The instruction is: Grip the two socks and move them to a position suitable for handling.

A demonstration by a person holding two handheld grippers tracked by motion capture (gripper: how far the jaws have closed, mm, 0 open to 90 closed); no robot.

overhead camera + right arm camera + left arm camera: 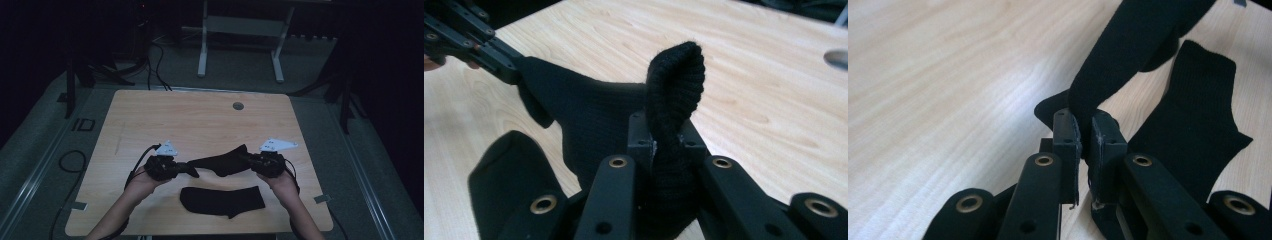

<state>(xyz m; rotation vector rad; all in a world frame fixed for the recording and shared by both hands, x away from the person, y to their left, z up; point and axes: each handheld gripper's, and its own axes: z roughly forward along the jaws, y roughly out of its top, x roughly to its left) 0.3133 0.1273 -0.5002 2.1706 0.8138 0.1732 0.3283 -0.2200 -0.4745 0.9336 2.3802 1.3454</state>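
Two black socks (222,161), two grippers (192,170), one wooden table (200,120)

Light wooden table (165,115) with rounded corners, its grain running lengthwise; a round grey hole (238,106) sits near the far edge, right of centre. A second black sock (222,201) lies flat on the near part of the table, close to the front edge. Grey carpeted floor (240,75) surrounds the table. Beyond the far edge stands a white metal frame (240,30) on two feet. Black cables (155,65) trail across the floor at far left, and another loops (70,161) beside the table's left edge. Dark stands, possibly tripods (345,95), flank the table.
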